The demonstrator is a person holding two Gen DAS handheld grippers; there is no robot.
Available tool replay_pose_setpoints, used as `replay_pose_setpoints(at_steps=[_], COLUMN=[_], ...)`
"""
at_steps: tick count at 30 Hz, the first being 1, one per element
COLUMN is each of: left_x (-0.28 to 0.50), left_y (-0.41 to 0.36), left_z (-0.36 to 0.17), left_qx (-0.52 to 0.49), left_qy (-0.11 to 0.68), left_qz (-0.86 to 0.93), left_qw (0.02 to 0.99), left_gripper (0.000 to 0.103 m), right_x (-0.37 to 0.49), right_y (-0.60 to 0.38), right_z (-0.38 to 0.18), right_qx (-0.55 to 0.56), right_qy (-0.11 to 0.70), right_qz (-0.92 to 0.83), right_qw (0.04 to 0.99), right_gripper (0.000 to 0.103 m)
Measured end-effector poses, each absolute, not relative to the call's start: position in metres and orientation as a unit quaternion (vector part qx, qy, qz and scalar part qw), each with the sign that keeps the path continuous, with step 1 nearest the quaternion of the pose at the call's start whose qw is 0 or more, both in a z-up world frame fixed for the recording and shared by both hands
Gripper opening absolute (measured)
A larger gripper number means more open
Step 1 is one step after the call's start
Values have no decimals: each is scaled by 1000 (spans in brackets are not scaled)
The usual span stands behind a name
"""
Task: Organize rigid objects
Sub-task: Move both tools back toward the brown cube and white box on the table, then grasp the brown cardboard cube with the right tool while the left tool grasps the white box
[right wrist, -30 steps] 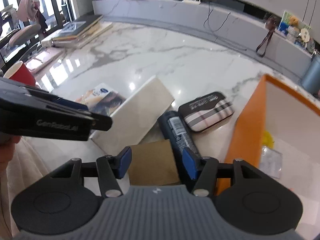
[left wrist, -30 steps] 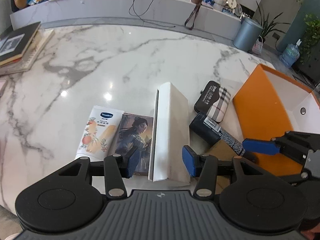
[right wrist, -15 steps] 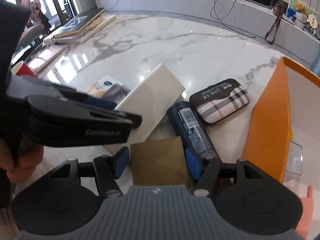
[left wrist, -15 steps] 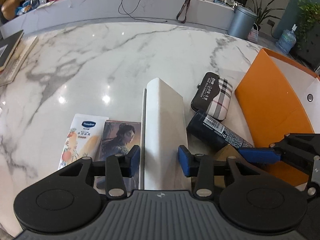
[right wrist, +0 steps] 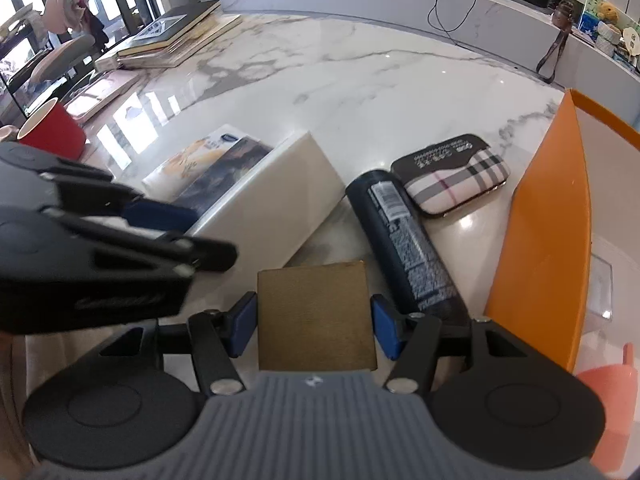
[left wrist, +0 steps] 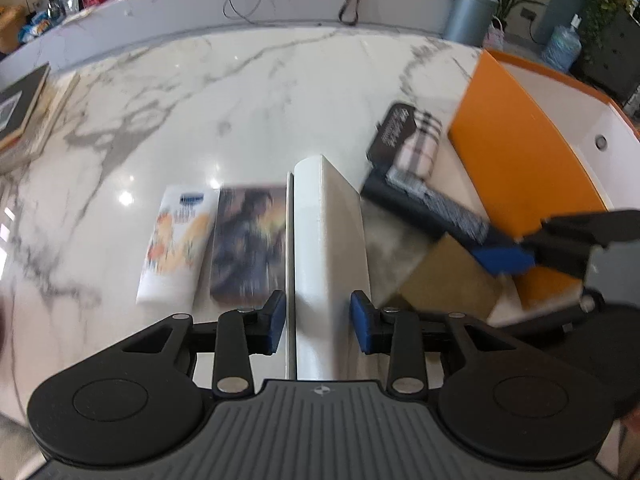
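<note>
A long white box (left wrist: 328, 240) lies on the marble table (left wrist: 240, 92). My left gripper (left wrist: 318, 320) straddles its near end, jaws closing, and the blue pads meet its two long sides. A flat brown square block (right wrist: 314, 316) sits between the pads of my right gripper (right wrist: 312, 328), which is shut on it just right of the white box (right wrist: 276, 204). A dark blue spray can (right wrist: 404, 240) and a plaid case (right wrist: 452, 178) lie beyond the block. Left of the white box lie a picture card box (left wrist: 248, 240) and a white tube (left wrist: 176, 240).
An open orange box (right wrist: 548, 220) with a white inside stands at the right. A red cup (right wrist: 52, 128) and stacked books (right wrist: 168, 36) are at the table's left side. A pink object (right wrist: 612, 400) shows at the lower right.
My left gripper has narrowed from well apart to pads against the white box's sides and shifted a little along it. My right gripper has kept the brown block with hardly any movement.
</note>
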State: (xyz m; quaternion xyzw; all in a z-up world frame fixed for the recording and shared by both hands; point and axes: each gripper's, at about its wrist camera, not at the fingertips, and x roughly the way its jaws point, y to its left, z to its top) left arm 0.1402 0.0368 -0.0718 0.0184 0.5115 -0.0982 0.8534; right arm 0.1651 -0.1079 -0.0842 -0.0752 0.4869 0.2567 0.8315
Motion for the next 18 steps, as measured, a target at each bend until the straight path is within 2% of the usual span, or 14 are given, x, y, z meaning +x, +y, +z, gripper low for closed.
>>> replay_pose_setpoints(at_steps=[9,18], left_x=[120,127], left_y=[54,47], left_z=[-72,-68], left_qx=[-59,-85], left_qy=[542,544], left_qz=[-97,-105], left_qw=[833,828], left_gripper=[37,36], right_x=[143,136], right_y=[-109,-112], right_z=[-91,-92], right_qx=[-78,-74], right_qy=[489,481], right_qz=[259,256], right_qw=[829,835], right_gripper=[60,60])
